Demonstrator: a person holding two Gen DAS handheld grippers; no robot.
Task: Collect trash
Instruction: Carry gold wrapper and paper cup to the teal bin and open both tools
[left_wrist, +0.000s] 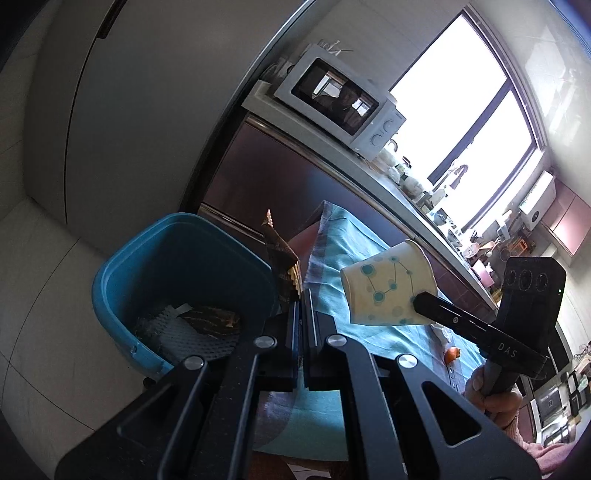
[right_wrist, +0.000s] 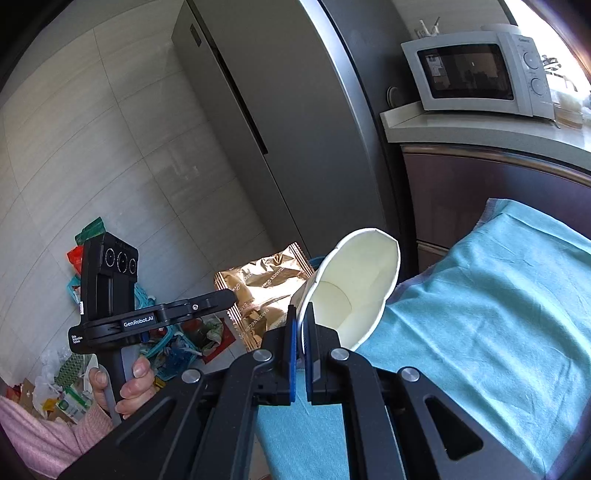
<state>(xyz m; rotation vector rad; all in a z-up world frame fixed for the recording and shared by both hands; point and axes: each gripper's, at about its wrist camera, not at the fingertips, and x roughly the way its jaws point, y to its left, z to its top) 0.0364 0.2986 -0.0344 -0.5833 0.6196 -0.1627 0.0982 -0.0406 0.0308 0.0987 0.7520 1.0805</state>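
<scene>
My left gripper (left_wrist: 303, 295) is shut on a gold-brown snack wrapper (left_wrist: 277, 248), which stands up above the right rim of a blue bin (left_wrist: 118, 295). In the bin lie a white foam net (left_wrist: 192, 332) and another brown wrapper. My right gripper (right_wrist: 303, 314) is shut on the rim of a white paper cup (right_wrist: 354, 280) tipped on its side above the edge of the teal-clothed table (right_wrist: 480, 314). The left wrist view shows the cup (left_wrist: 384, 291) with its teal dot pattern, pinched by the right gripper (left_wrist: 419, 297). From the right wrist, the left gripper (right_wrist: 231, 295) holds the wrapper (right_wrist: 262, 291).
A small orange scrap (left_wrist: 451, 353) lies on the teal cloth. A grey fridge (right_wrist: 258, 110) and a counter with a microwave (right_wrist: 476, 70) stand behind. Baskets and loose packaging (right_wrist: 166, 343) litter the tiled floor beside a hand (right_wrist: 129, 387) in a pink sleeve.
</scene>
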